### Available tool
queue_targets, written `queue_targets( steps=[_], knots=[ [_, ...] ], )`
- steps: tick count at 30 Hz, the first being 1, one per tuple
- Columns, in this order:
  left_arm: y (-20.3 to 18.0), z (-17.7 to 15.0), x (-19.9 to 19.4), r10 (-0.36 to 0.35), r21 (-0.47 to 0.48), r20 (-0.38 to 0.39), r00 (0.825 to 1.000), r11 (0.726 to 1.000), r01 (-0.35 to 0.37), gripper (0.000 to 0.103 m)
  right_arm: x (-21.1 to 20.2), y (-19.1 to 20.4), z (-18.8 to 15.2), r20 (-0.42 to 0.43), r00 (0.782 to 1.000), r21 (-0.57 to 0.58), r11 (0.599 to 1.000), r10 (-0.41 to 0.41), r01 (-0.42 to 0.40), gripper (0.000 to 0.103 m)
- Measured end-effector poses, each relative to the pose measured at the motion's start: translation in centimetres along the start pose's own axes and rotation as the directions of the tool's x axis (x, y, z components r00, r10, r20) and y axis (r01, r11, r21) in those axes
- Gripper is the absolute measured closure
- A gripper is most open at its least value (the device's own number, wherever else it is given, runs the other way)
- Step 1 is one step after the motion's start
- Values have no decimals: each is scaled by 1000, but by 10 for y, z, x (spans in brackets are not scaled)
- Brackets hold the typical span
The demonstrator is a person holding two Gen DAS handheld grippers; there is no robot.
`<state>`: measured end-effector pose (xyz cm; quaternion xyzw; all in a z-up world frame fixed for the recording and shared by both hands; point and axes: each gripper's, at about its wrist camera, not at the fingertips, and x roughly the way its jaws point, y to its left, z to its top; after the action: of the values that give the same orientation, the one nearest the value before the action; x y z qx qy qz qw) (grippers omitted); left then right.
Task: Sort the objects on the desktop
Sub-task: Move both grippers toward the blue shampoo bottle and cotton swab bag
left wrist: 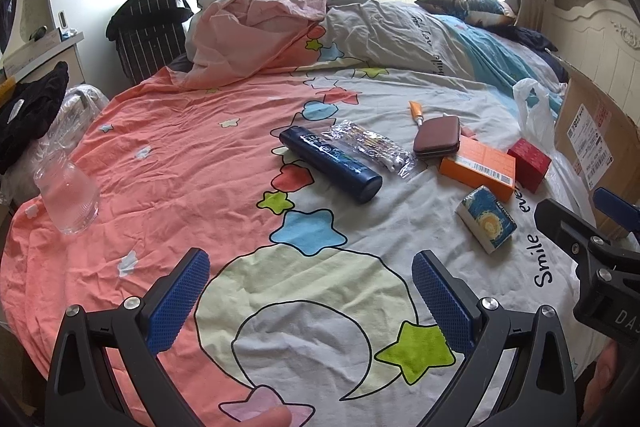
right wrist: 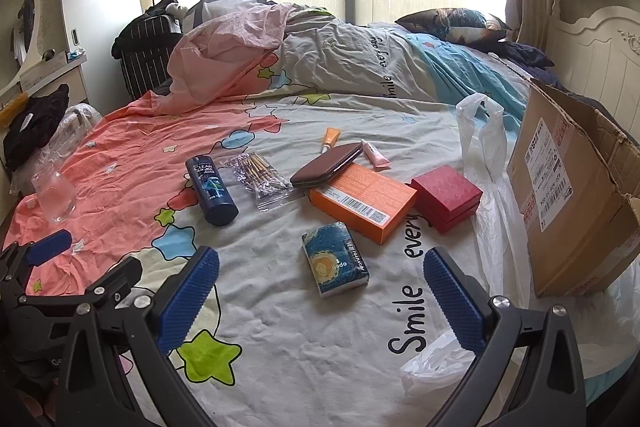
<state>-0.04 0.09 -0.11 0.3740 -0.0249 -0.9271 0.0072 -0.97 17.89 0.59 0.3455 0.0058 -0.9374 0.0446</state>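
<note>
Rumpled cotton bedsheet (right wrist: 280, 327) bears cylindrical shampoo bottle (right wrist: 211, 190), boxes.

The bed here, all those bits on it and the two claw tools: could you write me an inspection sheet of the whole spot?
Surface: bed sheet, star print, wrinkled.
Job's things: shampoo bottle lying; swab bag; brown case leaning on orange box; red box; tissue pack; two small tubes.
Clutter: glass jar, plastic bag, cardboard box.
Grippers: left gripper and right gripper open, empty.
Cables: nothing seen.
Surroundings: heaped duvet, pillow, window.
</note>
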Motion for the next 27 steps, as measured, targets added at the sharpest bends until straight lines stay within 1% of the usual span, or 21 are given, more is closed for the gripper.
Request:
queue_targets(
  steps=[3,6,9,11,14,18,24,25,27],
  knots=[
    [-4,-2,4,-39,2,-4,999,999,39,0,-1,4,-1,7,1000,-3,1000,2,-2,0],
    [-7,-3,8,-77,3,-8,997,997,77,0,2,-7,-3,-1,1000,36,999,23,-23,0],
    [-4,-4,19,-105,-31,-22,994,994,105,0,9,-11,0,-20,999,28,999,33,-32,0],
    [-2,-6,23,-104,-50,-30,994,993,102,0,12,-10,-2,-17,999,9,999,32,-32,0],
    [2,1,30,-96,-53,-37,995,994,94,0,20,-7,-2,-17,999,-16,999,32,-32,0],
    [7,11,39,-87,-57,-46,995,995,84,0,32,-6,3,-32,999,-37,999,38,-40,0],
    [15,26,53,-72,-63,-60,996,996,68,0,52,2,16,-58,997,-106,993,49,-55,0],
    [17,31,56,-66,-63,-57,996,996,62,0,55,3,18,-63,997,-118,991,50,-58,0],
    [18,39,65,-46,-72,-76,996,997,40,0,62,6,23,-72,996,-141,988,54,-63,0]
  ],
)
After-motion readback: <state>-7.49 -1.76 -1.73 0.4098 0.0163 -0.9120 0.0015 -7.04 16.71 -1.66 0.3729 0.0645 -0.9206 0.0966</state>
